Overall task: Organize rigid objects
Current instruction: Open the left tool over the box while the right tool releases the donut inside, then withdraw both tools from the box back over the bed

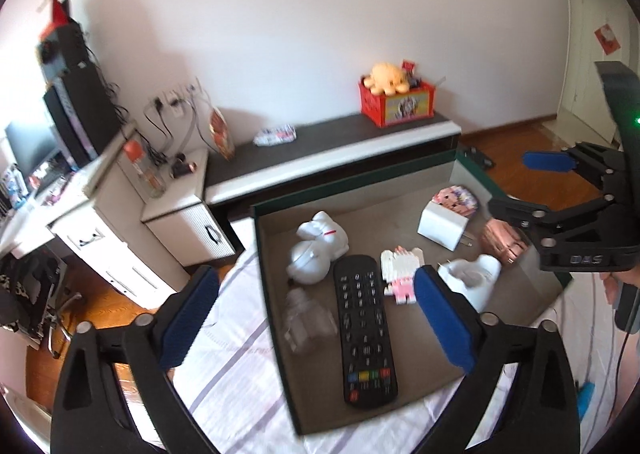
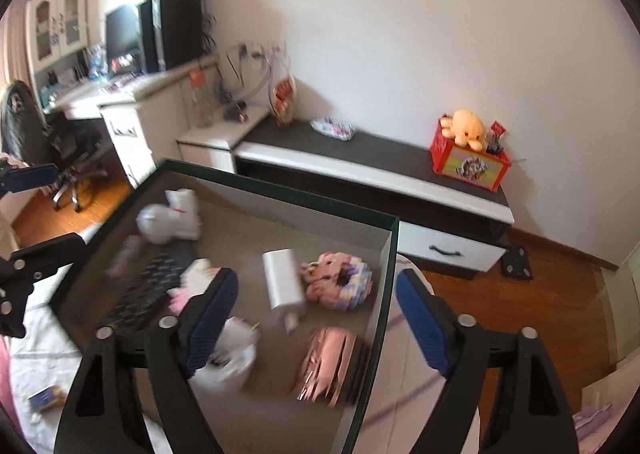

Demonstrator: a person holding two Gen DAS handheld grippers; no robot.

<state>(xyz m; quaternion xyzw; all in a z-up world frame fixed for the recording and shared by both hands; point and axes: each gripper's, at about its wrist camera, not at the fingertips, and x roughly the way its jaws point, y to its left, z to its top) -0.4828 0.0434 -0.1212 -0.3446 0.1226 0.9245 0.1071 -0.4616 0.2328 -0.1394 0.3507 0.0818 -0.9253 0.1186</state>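
Note:
A shallow dark-green box lies on a striped bed sheet. On its floor are a black remote, a white animal figurine, a clear plastic piece, a pink-and-white block figure, a white charger plug, a pink block ring, a rose-gold item and a white round holder. My left gripper hangs open above the remote, touching nothing. My right gripper is open above the box's right side, with nothing between its pads.
Behind the bed runs a low dark-topped cabinet with a red crate and a yellow plush. A desk with a monitor and an office chair stand at the left. A small box lies on the sheet. The floor is wood.

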